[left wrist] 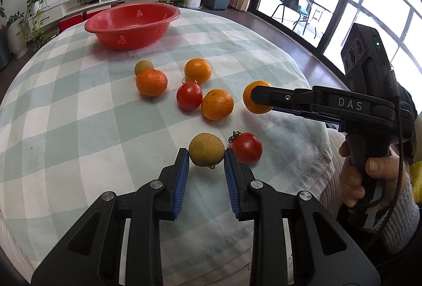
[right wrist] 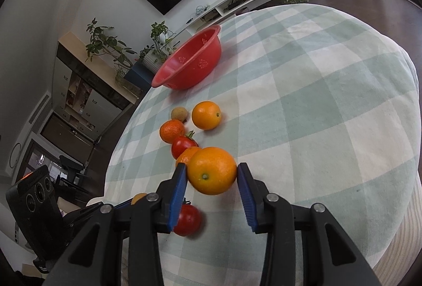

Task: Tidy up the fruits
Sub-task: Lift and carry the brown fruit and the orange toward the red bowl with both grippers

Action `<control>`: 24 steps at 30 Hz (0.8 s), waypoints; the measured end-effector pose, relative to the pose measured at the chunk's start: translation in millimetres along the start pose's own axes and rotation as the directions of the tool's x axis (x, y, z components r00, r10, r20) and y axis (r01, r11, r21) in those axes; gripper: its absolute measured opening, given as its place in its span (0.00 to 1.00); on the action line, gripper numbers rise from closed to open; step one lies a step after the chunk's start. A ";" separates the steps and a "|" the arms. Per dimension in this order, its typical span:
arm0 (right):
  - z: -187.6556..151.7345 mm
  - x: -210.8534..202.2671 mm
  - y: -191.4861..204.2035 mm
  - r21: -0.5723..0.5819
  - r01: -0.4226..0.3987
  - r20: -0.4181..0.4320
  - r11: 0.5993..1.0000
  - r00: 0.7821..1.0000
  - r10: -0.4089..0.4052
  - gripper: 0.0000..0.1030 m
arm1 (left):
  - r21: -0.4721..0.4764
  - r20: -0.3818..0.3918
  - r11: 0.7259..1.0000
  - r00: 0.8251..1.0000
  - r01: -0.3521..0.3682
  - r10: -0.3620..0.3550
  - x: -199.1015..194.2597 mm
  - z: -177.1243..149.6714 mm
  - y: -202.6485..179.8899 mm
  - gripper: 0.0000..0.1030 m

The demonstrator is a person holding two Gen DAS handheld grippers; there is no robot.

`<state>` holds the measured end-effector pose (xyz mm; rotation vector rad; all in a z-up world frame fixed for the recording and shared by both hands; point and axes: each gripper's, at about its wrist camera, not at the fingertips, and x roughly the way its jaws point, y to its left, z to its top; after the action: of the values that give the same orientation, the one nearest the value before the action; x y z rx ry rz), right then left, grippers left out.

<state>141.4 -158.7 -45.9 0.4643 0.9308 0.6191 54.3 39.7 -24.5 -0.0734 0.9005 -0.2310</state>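
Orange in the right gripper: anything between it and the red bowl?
Yes. The orange is held clear of the cloth, but loose oranges and a tomato lie on the cloth toward the bowl. Carried above them, nothing visible blocks it.

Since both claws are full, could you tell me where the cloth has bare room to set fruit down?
Bare: the cloth left of the fruit, and the strip between the bowl and the nearest orange. Crowded: the middle cluster around the tomato.

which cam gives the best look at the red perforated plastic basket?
Left wrist view: the red perforated plastic basket sits level and unobstructed, showing its rim, inside wall and perforation patches. The right wrist view shows it tilted and smaller, mostly the outer wall, with less of the inside.
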 end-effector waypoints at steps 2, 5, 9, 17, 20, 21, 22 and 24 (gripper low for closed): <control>2.3 -1.1 2.2 0.002 -0.013 0.000 1.000 1.000 0.013 0.41 | -0.006 0.004 1.000 1.000 0.001 -0.001 -2.1 2.7 3.0 0.25; 6.7 -1.5 5.7 -0.004 -0.023 0.000 1.000 1.000 0.023 0.41 | -0.017 0.008 1.000 1.000 0.002 -0.002 -4.9 7.7 7.8 0.25; 14.3 -1.9 10.8 -0.011 -0.037 0.002 0.999 0.999 0.037 0.41 | -0.037 0.021 0.999 1.000 0.015 -0.014 -9.1 17.0 16.4 0.25; 32.0 0.6 21.6 -0.033 -0.049 0.008 0.998 0.999 0.050 0.41 | -0.065 0.054 0.998 0.999 0.007 -0.003 -20.4 39.7 35.0 0.25; 39.5 2.4 26.1 -0.042 -0.056 0.011 0.998 0.998 0.057 0.41 | -0.076 0.065 0.997 0.998 0.004 0.001 -22.8 48.3 41.1 0.25; 41.9 3.4 27.5 -0.044 -0.059 0.012 0.997 0.998 0.060 0.41 | -0.080 0.067 0.997 0.998 0.001 0.004 -23.8 51.2 43.2 0.25; 44.4 4.0 29.2 -0.046 -0.061 0.013 0.997 0.998 0.062 0.41 | -0.083 0.068 0.997 0.998 -0.003 0.009 -24.1 54.4 45.5 0.25; 49.8 5.8 31.5 -0.052 -0.062 0.015 0.997 0.998 0.063 0.41 | -0.088 0.071 0.996 0.997 -0.007 0.014 -25.1 59.6 49.3 0.25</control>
<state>177.2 -136.9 -4.0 0.4537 0.8848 0.6937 94.2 91.4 23.9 -0.1570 0.8398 -0.1781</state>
